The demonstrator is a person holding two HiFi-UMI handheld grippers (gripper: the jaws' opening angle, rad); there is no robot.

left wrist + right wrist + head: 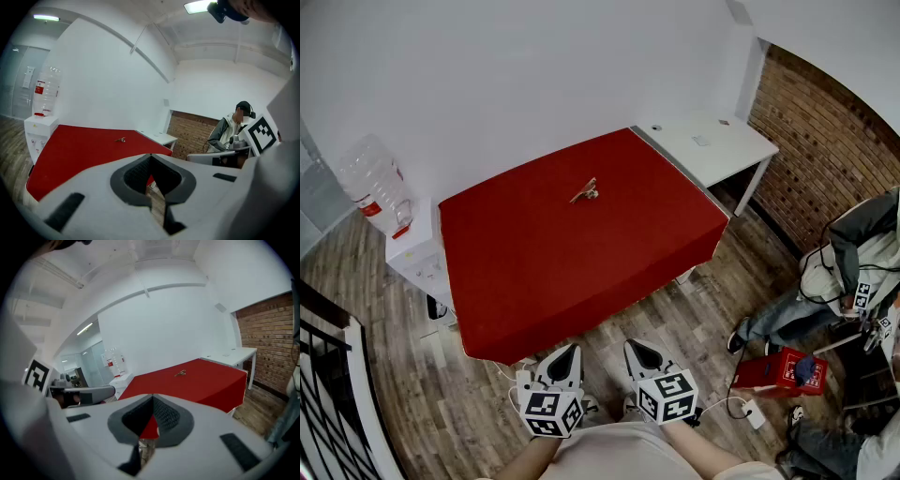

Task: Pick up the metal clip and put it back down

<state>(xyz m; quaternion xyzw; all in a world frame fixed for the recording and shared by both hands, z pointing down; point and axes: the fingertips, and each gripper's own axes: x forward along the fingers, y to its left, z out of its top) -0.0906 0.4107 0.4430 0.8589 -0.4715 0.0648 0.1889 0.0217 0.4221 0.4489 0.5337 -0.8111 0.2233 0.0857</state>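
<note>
A small metal clip [585, 191] lies alone on the red-covered table [534, 272], towards its far side. Both grippers hang well short of the table's near edge, over the wooden floor. My left gripper [572, 351] and right gripper [634, 347] sit side by side with their jaws together and nothing between them. From the left gripper view the clip [121, 139] is far off, beyond the shut gripper [151, 155]. In the right gripper view the clip [180, 373] is just as distant, past the shut gripper [153, 396].
A water dispenser with a bottle [377, 187] stands left of the table. A white desk [712, 145] adjoins its far right corner, by a brick wall [825, 159]. A seated person [853, 262] and a red box [773, 370] are at right. A black railing [328, 394] borders the left.
</note>
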